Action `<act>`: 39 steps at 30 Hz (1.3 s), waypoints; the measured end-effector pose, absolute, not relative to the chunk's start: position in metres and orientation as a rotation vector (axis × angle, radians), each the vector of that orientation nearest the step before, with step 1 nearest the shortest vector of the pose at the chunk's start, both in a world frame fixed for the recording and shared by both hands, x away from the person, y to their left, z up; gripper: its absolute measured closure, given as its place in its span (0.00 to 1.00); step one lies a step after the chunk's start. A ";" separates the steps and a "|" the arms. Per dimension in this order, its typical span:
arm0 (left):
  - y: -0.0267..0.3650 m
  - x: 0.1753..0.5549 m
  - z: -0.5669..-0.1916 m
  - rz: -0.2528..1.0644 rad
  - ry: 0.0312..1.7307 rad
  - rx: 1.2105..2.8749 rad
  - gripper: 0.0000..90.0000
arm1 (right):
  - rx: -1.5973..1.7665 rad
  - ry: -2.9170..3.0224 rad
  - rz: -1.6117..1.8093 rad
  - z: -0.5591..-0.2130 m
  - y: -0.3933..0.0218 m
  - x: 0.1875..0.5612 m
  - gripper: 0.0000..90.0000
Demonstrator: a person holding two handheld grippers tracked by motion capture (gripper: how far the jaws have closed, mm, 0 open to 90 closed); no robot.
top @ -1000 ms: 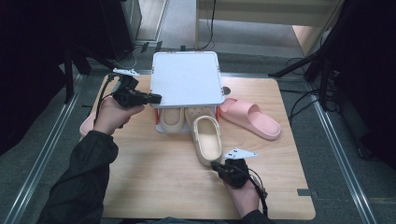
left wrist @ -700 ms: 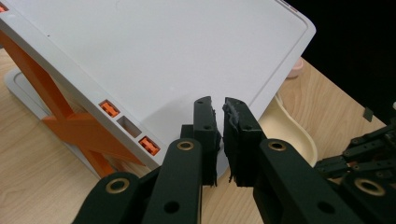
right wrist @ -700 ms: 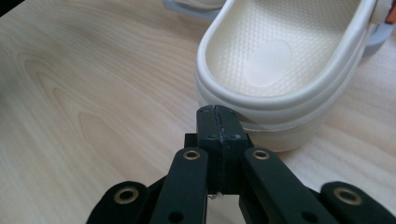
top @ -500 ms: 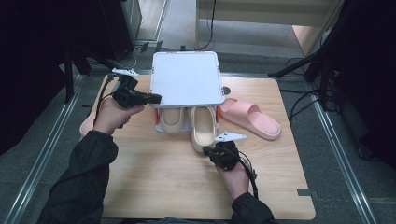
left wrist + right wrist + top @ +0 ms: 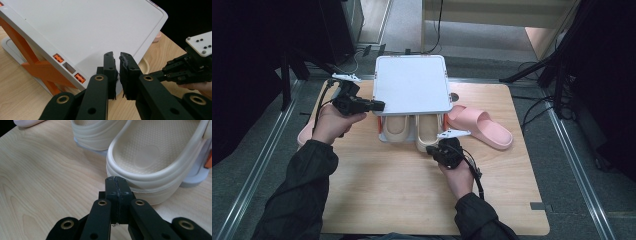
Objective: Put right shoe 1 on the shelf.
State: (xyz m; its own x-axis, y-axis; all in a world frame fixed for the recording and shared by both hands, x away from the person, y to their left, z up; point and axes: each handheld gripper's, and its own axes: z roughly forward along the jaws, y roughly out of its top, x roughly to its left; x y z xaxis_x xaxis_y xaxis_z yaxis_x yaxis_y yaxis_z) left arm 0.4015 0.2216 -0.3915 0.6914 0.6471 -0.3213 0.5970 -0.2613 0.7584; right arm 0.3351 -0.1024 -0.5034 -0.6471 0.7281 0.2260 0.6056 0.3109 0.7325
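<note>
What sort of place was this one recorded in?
Probably a lab or workshop recording station, not a home. A bare wooden table stands on grey floor between metal rails, with dark stands and cables around it, and a white shoe rack as the prop.

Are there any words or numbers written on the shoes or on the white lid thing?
None can be read: the white lid is plain, the beige slipper bears only a dotted tread pattern, and the pink slipper is unmarked.
The orange tabs on the lid's edge carry no lettering either.
</note>
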 end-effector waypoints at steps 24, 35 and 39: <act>0.222 0.397 -0.390 0.105 0.963 1.952 0.88 | 1.237 2.412 1.241 -0.506 -0.084 0.372 0.94; 0.240 0.378 -0.379 0.153 1.007 1.893 0.53 | 1.148 2.461 1.375 -0.488 -0.110 0.344 0.66; 0.249 0.369 -0.378 0.179 1.029 1.893 0.49 | 1.035 2.509 1.408 -0.484 -0.119 0.339 0.59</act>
State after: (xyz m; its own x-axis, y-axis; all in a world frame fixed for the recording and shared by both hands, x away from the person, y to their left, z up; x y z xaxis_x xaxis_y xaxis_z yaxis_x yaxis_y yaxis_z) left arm 0.3693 0.2492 -0.3782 0.6365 0.7179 -0.2820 0.5801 -0.2047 0.7884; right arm 0.3389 -0.1194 -0.4838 -0.7677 0.5931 0.2426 0.5162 0.3481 0.7826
